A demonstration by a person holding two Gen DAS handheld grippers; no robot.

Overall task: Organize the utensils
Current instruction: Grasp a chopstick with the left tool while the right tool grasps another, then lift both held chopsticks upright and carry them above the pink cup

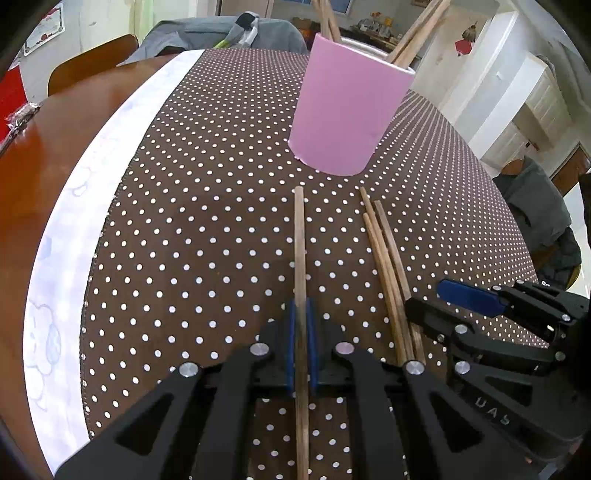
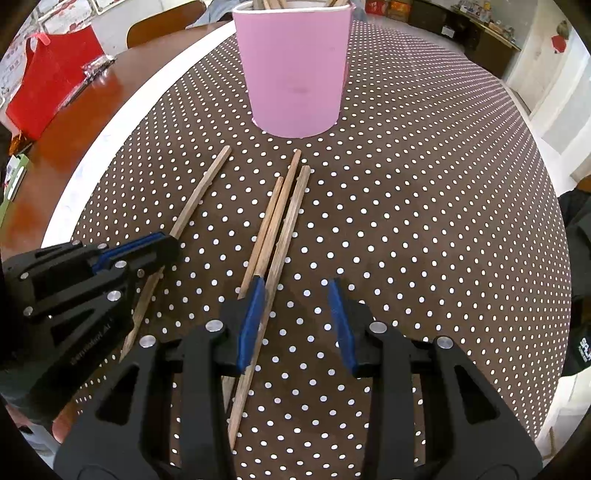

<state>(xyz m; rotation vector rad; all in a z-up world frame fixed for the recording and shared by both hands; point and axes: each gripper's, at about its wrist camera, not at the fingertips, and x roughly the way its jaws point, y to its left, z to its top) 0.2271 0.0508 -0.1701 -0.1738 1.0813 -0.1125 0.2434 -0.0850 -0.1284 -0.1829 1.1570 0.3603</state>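
A single wooden chopstick is clamped between the blue pads of the left gripper, which is angled steeply down at the dotted tablecloth. The right gripper is held partly open with nothing gripped, its left pad just beside three loose chopsticks lying together on the cloth. Beyond them an upright pink cup is seen, with several more chopsticks standing in it.
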